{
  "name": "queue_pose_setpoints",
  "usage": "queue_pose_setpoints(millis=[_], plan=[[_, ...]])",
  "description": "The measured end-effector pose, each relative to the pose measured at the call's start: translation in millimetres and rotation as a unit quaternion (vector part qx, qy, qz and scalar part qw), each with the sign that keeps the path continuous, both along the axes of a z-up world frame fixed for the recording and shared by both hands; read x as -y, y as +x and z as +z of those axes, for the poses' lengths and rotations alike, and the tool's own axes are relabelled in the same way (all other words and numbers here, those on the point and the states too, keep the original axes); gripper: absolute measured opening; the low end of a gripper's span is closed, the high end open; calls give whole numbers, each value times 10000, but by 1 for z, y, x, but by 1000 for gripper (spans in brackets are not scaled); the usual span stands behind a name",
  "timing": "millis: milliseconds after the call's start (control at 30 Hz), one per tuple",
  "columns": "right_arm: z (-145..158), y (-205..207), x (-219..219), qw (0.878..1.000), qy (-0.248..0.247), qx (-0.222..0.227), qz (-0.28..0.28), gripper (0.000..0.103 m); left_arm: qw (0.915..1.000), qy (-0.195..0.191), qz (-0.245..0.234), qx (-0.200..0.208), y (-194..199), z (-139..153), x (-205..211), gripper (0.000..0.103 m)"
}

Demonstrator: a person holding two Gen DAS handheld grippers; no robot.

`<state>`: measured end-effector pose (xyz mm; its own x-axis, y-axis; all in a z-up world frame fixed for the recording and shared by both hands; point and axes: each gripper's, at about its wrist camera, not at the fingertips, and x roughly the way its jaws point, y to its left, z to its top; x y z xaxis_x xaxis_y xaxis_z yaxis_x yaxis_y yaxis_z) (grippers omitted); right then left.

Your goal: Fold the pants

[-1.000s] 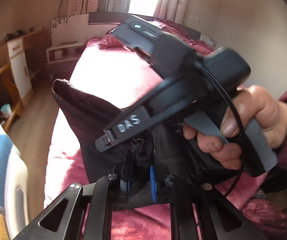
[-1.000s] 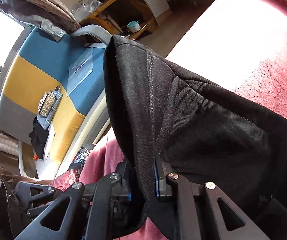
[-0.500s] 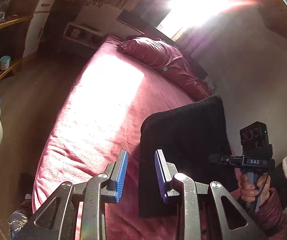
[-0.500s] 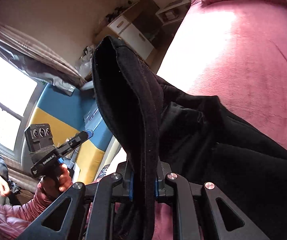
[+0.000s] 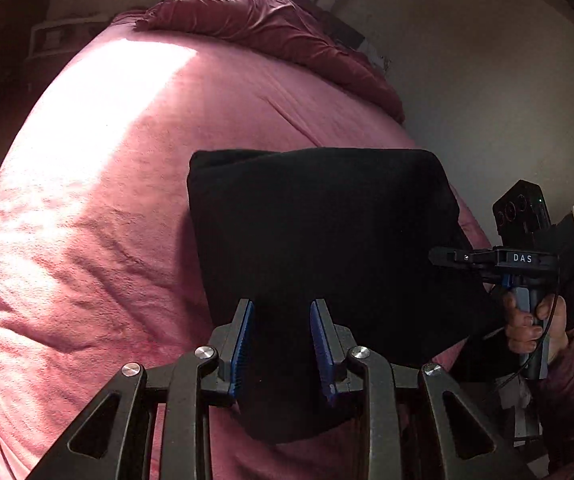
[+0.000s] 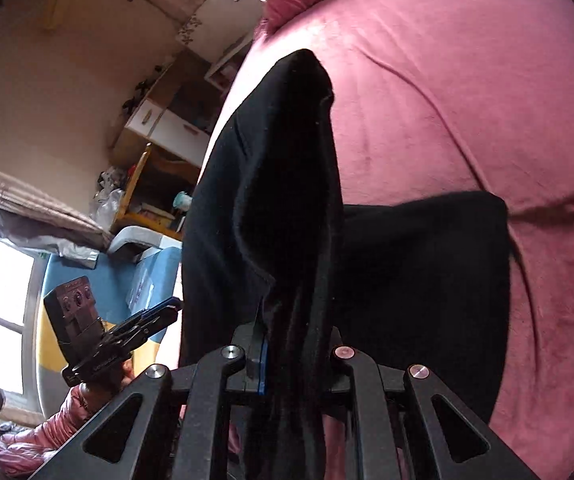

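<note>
- The black pants point(image 5: 319, 240) lie folded on the pink bedspread point(image 5: 99, 208), near the side of the bed by the wall.
- The left gripper point(image 5: 281, 340) hangs over the near edge of the pants; its jaws stand apart, with black cloth showing between the blue pads point(image 5: 243, 344), and neither pad presses on it.
- The right gripper point(image 6: 287, 356) has its jaws closed on a bunched fold of the pants point(image 6: 287, 184), which stands up in a peak ahead of the fingers while the rest spreads flat on the bedspread point(image 6: 467, 100).
- In the left view, the right gripper point(image 5: 447, 258) sits at the pants' right edge, held by a hand point(image 5: 527, 320) in a dark red sleeve point(image 5: 571, 392).
- A rumpled quilt point(image 5: 271, 28) lies at the far end of the bed.
- In the right view, the left gripper point(image 6: 167, 312) shows at the lower left, in front of a blue and yellow chair point(image 6: 123, 292).
</note>
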<state>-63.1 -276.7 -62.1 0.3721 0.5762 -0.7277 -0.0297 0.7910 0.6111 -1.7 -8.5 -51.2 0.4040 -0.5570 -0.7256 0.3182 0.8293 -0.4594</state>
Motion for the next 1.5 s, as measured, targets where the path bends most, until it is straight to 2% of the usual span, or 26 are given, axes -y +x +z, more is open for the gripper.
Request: queue_pose_setpoints(millis=[100, 167, 267, 333, 367, 500, 567, 800, 833, 867, 900, 967, 1100, 1133, 1167, 1200, 1333, 1467, 1500], plan=[[-26, -10, 16, 9994, -109, -205, -264, 15, 9996, 112, -241, -132, -4, -13, 18, 32], [-37, -17, 23, 9981, -194, -306, -502, 25, 9992, 214, -308, -169, -7, -19, 27, 33], [-32, -35, 39, 9957, -34, -141, -915, 27, 9990, 291, -305, -117, -10, -20, 29, 34], [-23, -48, 47, 9936, -144, -3, -1119, 38, 9993, 217, -278, -107, -10, -16, 25, 34], [-17, -55, 49, 9927, -212, 60, -1190, 40, 9995, 184, -245, -91, -13, -12, 22, 34], [-3, -74, 45, 9938, -298, 217, -1046, 40, 9999, 90, -83, 3, -17, -5, 10, 34], [-2, -80, 30, 9944, -548, 250, -874, 40, 10000, 61, -27, 7, -14, -4, 7, 34], [-10, -66, 4, 9901, -1324, 127, -447, 40, 9998, 134, -103, 48, -9, -1, 8, 34], [-12, -63, 1, 9893, -1406, 116, -380, 35, 9998, 162, -124, 75, -10, 0, 10, 34], [-13, -61, -2, 9869, -1579, 96, -326, 28, 9996, 192, -159, 117, -11, 2, 11, 35], [-13, -60, -5, 9836, -1780, 62, -289, 11, 9994, 226, -219, 155, -13, 3, 13, 37], [-9, -60, -4, 9835, -1786, 97, -280, 8, 9989, 319, -280, 222, -15, 5, 18, 45], [8, -76, -1, 9797, -1960, 308, -271, 7, 9965, 687, -223, 424, -21, 5, 23, 57], [6, -78, -1, 9782, -2040, 277, -271, 7, 9968, 655, -247, 383, -22, 4, 24, 65], [2, -78, -2, 9768, -2114, 214, -264, 7, 9969, 690, -204, 328, -22, 3, 24, 80], [-6, -77, -2, 9765, -2132, 99, -285, 7, 9961, 821, -139, 287, -21, -1, 26, 86], [-26, -72, 4, 9773, -2067, -46, -471, 8, 9926, 1166, -267, 218, -23, -13, 38, 88], [-20, -80, 12, 9793, -1936, 40, -589, 14, 9894, 1363, -209, 449, -27, -9, 40, 88], [-16, -83, 14, 9782, -1977, 77, -624, 18, 9886, 1412, -142, 495, -26, -7, 39, 88]])
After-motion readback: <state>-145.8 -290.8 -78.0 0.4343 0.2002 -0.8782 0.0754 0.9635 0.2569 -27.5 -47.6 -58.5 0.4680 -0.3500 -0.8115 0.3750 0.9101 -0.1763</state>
